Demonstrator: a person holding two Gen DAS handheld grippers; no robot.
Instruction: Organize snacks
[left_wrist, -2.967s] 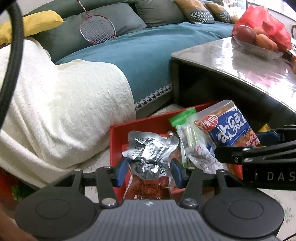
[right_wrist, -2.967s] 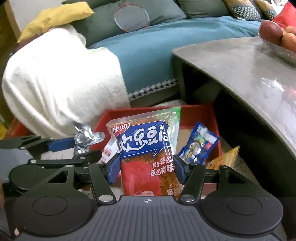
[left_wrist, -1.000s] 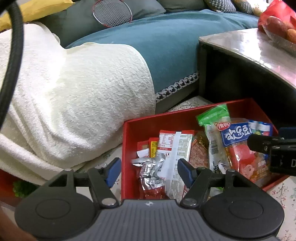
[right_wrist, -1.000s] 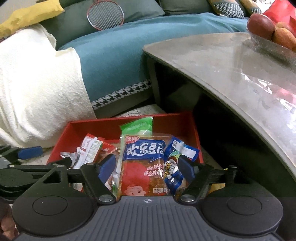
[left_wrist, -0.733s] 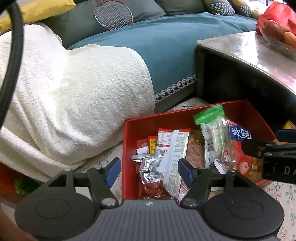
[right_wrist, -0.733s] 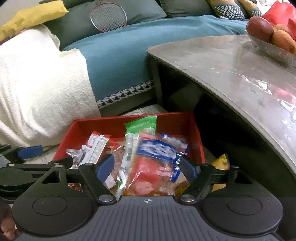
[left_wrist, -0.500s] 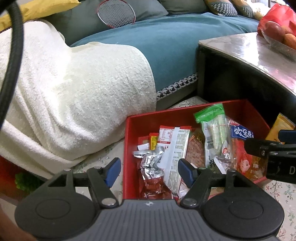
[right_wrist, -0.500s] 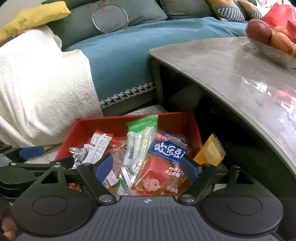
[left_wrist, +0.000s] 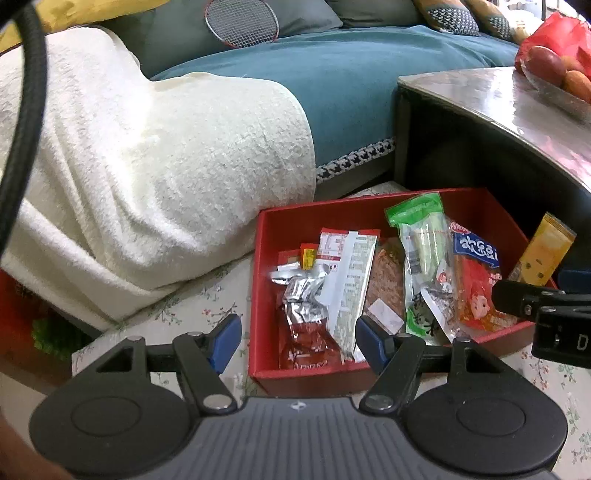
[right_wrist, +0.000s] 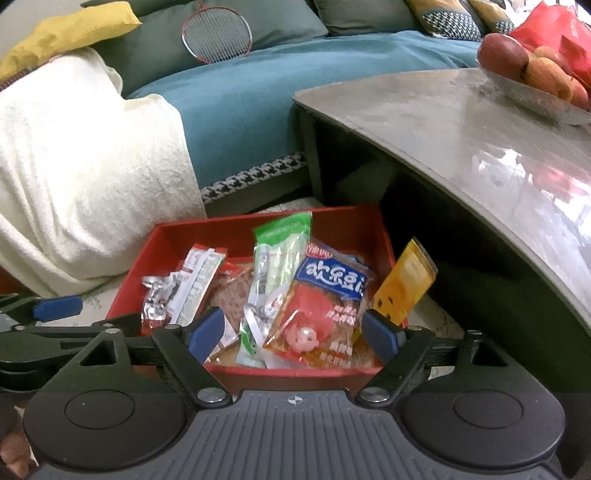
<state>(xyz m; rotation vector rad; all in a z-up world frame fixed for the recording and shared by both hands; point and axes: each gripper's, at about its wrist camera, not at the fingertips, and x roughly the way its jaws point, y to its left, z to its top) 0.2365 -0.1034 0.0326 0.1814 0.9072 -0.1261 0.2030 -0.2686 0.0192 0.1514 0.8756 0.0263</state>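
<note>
a red box (left_wrist: 373, 216) sits on the flowered floor mat (left_wrist: 207, 306) between the sofa (left_wrist: 354, 81) and the dark side of the table (right_wrist: 461, 122), and the snacks lie inside it. most packs run lengthwise from the near wall toward the far wall. at the left end a crumpled foil pack (left_wrist: 304, 295) lies over a red pouch (left_wrist: 306, 345) by the near wall. just right of it a white strip pack (left_wrist: 349, 280) slants, top end toward the far wall and leaning right. next comes a brown pack (left_wrist: 388, 280), mostly covered. a green pack (right_wrist: 275, 266) is the longest, its green header propped up against the far wall and its tail toward the near wall. the red and blue bag (right_wrist: 325, 299) lies on top at the right, blue banner toward the far wall, cartoon face toward the near wall, tilted a little clockwise. a yellow pack (right_wrist: 404, 282) stands outside the box, leaning on its right wall, long axis rising up and to the right. the left gripper (left_wrist: 293, 341) hangs over the box's near left corner with its blue pads wide apart and nothing between them. the right gripper (right_wrist: 293, 334) hangs over the near wall, fingers also spread wide, empty, with the red and blue bag showing through the gap. a white blanket (left_wrist: 147, 166) drapes the sofa edge left of the box.
</note>
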